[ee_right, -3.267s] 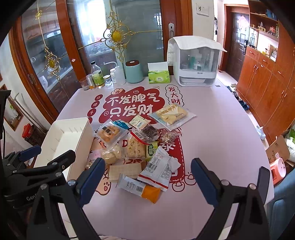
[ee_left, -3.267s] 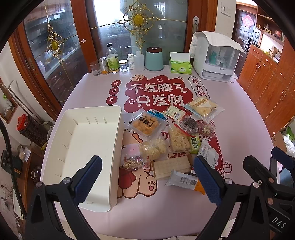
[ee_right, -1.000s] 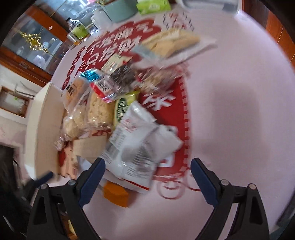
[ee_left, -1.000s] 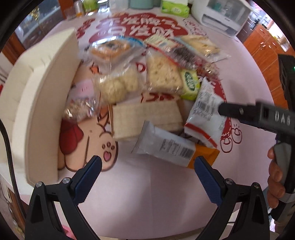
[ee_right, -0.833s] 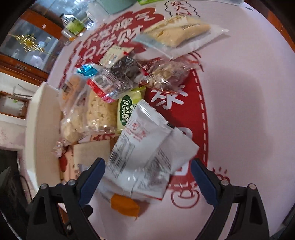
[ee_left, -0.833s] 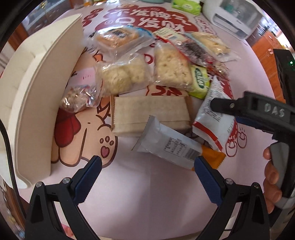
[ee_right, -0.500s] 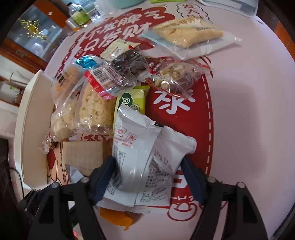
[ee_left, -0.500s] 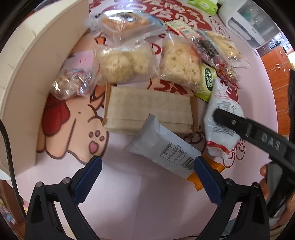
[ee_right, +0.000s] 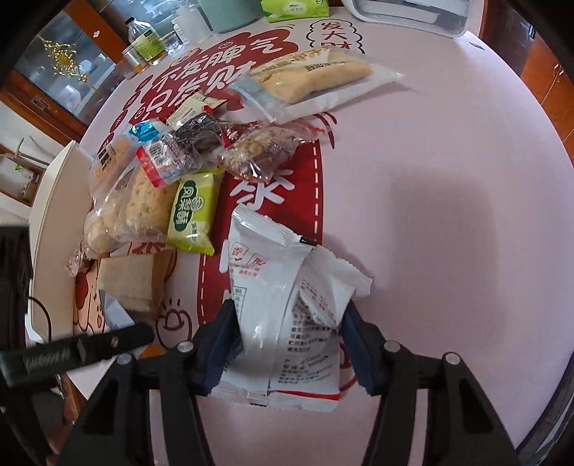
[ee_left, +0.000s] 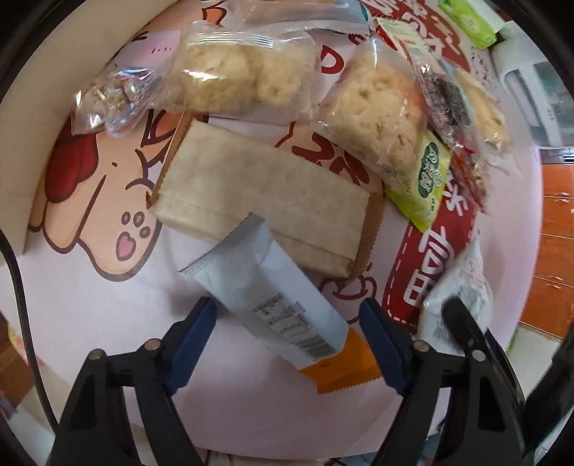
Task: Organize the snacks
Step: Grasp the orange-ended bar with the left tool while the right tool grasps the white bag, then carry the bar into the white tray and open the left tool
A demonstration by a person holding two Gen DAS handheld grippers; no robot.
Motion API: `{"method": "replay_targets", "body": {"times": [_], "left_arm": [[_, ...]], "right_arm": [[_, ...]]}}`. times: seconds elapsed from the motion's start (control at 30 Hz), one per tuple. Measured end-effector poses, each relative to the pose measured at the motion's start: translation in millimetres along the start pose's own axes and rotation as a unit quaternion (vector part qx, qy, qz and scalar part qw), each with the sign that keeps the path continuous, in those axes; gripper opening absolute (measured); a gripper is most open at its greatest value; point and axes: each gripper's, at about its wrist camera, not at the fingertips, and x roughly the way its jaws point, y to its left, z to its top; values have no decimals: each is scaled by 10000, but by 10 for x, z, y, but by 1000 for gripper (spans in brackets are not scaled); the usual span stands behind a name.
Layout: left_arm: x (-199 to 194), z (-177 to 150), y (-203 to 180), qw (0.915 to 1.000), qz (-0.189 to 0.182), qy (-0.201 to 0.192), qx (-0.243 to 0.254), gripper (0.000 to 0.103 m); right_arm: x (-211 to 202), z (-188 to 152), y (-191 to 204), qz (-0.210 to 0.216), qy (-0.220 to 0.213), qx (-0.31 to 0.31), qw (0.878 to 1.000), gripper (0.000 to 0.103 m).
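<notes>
My left gripper [ee_left: 287, 333] is open, its jaws on either side of a grey and orange snack packet [ee_left: 276, 308] that lies on the pink tablecloth. A tan cracker pack [ee_left: 262, 193] lies just beyond it. My right gripper [ee_right: 290, 337] is closed on the white and red snack bags [ee_right: 287, 304]; its pads press both sides of them. The white bags also show at the right in the left wrist view [ee_left: 462, 283]. Several clear and green snack packs [ee_right: 190, 211] lie in a pile further back. The white tray [ee_right: 46, 200] stands at the left.
Bottles, a teal canister and a green tissue box [ee_right: 294, 7] stand at the table's far edge, with a white appliance [ee_right: 412, 14] at the back right. The left gripper's body [ee_right: 75, 351] crosses the right wrist view at lower left. Wooden cabinets stand to the right.
Both grippers have come down close to the table. The left jaws now straddle the grey and orange packet. The right jaws have narrowed onto the white and red bags.
</notes>
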Motion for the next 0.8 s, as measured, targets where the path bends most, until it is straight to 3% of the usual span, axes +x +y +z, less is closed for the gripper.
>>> {"method": "replay_targets", "body": {"times": [0.03,0.1,0.13,0.3,0.4,0.6,0.8], "left_arm": [[16,-2,-40,9998,200,25,22,74],[22,25,-162,9990,422,-8,118,47],[23,14,-204,9990,398,-22,212,41],[85,-75,-356,9962,302,16,811,37],[22,-118,-256,9960,192,-38,876,37],[-498,-328,-52,9900,20,-719,1214,37],[-1249,-410,99,9764,13,-1581,1469,37]], "right_arm": [[-11,-27,-1,16,15,0,10000,57],[-11,-46,6,41,32,8,10000,57],[-11,-54,2,54,41,15,10000,57],[-41,-133,-6,87,73,2,9999,56],[-63,-178,12,101,67,-25,9999,55],[-150,-233,142,173,-18,-134,9998,54],[-410,-197,497,351,-360,-517,9974,54]]}}
